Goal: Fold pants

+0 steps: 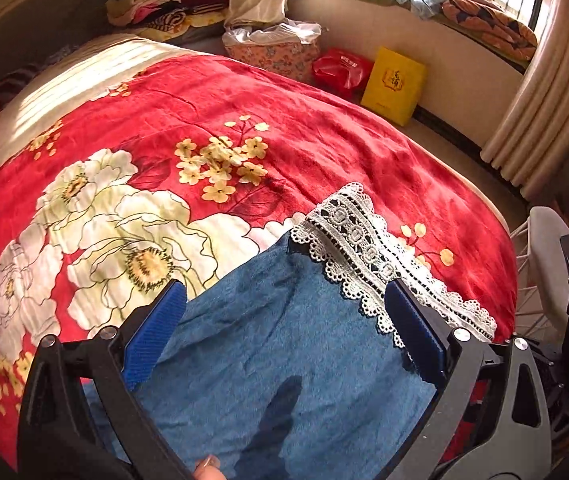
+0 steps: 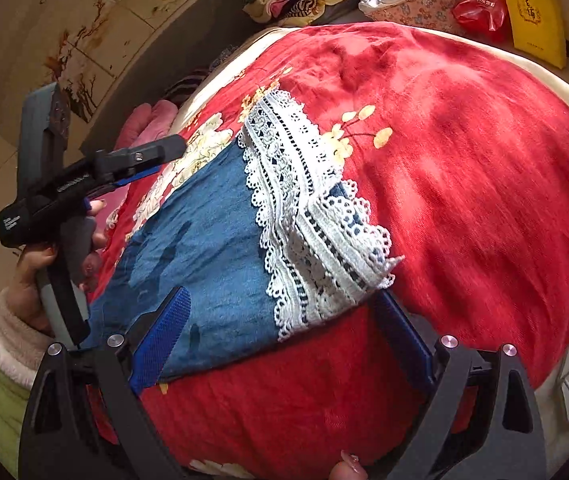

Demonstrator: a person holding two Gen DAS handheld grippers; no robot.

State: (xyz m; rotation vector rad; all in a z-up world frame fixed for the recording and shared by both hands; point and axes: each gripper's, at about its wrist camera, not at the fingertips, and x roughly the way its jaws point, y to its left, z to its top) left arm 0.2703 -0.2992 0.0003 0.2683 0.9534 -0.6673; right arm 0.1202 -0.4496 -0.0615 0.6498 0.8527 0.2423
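Observation:
Blue pants (image 1: 284,352) with a white lace hem (image 1: 368,248) lie flat on the red flowered blanket (image 1: 304,132). My left gripper (image 1: 284,296) is open and hovers over the blue cloth, holding nothing. In the right wrist view the pants (image 2: 204,240) lie folded, the lace hem (image 2: 304,220) on the right. My right gripper (image 2: 284,300) is open just above the pants' near edge and lace corner. The left gripper (image 2: 156,156) shows there at the left, held above the pants' far side.
The bed's edge (image 1: 500,216) curves at the right, with a white wire rack (image 1: 540,272) beside it. A yellow bag (image 1: 394,84), a red bag (image 1: 340,68) and a flowered box (image 1: 272,52) stand on the floor beyond. Piled clothes (image 1: 152,0) lie at the back.

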